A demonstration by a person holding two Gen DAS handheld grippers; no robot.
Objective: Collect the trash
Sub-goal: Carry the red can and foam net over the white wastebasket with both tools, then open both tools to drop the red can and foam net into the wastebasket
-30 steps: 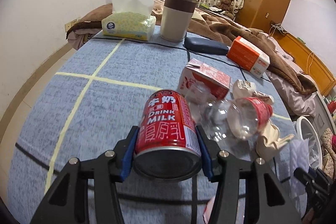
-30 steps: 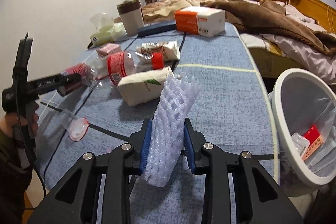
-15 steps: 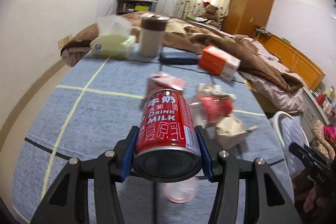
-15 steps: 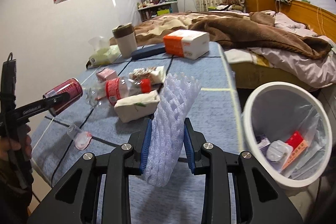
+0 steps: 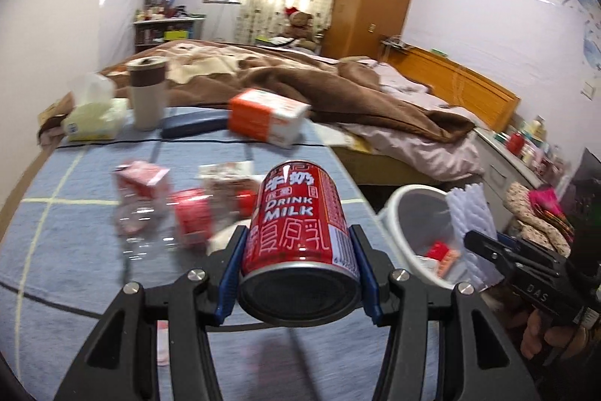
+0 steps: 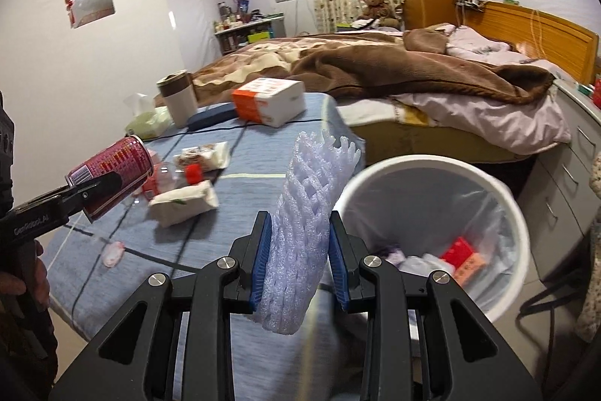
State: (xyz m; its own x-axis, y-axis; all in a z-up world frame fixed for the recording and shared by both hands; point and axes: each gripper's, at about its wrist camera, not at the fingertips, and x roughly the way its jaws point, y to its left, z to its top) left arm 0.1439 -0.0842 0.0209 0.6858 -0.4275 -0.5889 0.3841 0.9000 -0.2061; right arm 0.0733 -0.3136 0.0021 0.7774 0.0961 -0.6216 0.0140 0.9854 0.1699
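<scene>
Red can and foam net gripped beside what looks like a bin.

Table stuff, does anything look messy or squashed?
Yes. An empty clear bottle lies on its side among wrappers on the blue table, and a small pink lid-like scrap sits alone near the front edge.

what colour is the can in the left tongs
Red with white lettering on the can; clearest in the left wrist view.
</scene>
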